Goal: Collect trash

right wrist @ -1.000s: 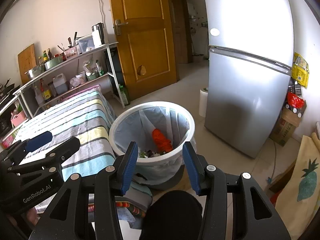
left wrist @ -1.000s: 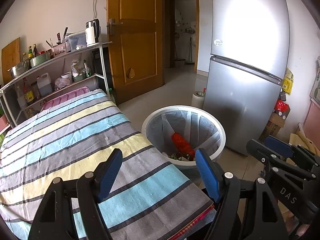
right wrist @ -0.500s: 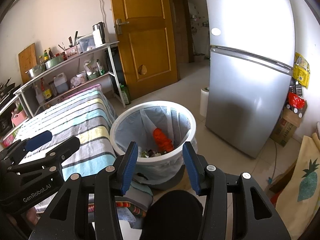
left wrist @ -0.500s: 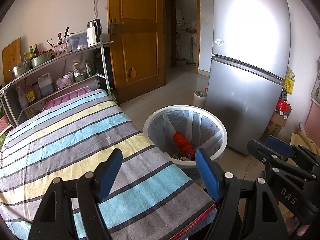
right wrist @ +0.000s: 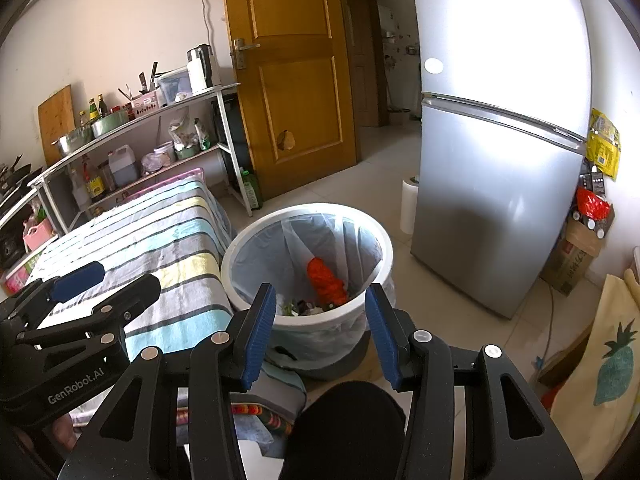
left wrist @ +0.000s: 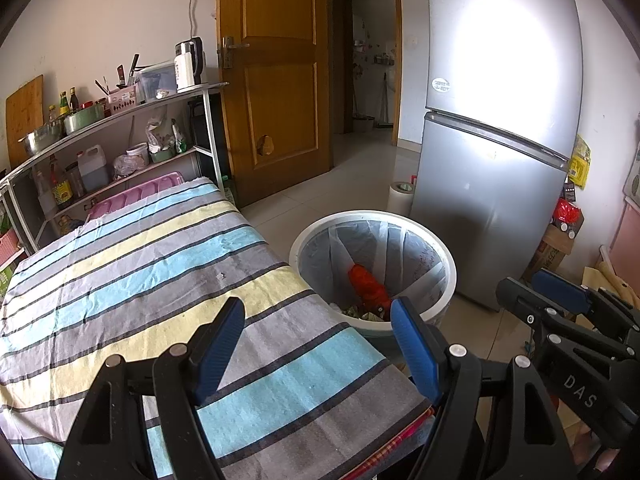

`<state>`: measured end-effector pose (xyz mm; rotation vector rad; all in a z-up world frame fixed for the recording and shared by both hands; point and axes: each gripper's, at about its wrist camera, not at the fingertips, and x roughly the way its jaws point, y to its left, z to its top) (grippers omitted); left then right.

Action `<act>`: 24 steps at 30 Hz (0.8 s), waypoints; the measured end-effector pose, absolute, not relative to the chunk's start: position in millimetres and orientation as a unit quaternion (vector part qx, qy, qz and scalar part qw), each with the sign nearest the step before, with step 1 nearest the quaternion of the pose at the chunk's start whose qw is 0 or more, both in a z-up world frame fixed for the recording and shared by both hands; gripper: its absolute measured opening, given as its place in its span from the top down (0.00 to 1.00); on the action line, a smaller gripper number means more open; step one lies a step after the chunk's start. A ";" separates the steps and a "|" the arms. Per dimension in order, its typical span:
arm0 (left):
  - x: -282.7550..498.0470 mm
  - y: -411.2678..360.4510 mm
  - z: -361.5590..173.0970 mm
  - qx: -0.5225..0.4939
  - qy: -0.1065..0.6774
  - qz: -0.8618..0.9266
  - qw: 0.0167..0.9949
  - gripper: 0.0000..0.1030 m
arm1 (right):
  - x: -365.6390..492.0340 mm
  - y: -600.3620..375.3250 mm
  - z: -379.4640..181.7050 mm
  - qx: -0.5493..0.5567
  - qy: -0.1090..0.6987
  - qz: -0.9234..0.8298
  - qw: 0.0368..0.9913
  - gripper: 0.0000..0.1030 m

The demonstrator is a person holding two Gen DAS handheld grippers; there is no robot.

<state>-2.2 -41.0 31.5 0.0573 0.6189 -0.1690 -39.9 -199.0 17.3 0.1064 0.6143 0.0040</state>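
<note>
Both grippers, left (left wrist: 318, 344) and right (right wrist: 320, 330), are hanging wide open and empty, the lined trash bin (right wrist: 308, 322) sitting directly ahead of the nearer right one.

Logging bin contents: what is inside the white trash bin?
Inside the trash bin: a clear liner, an orange-red bag and small scraps. Anything beneath them is hidden.

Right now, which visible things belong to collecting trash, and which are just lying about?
Job:
white bin
red wrapper inside it
left gripper, open, empty
right gripper, open, empty

Lying about:
striped cloth
fridge
kettle
paper roll
</note>
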 end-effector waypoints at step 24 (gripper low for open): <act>-2.9 -37.6 32.4 0.028 0.305 -0.083 0.949 0.25 | -39.7 -196.6 19.3 0.047 0.303 0.007 0.952 0.54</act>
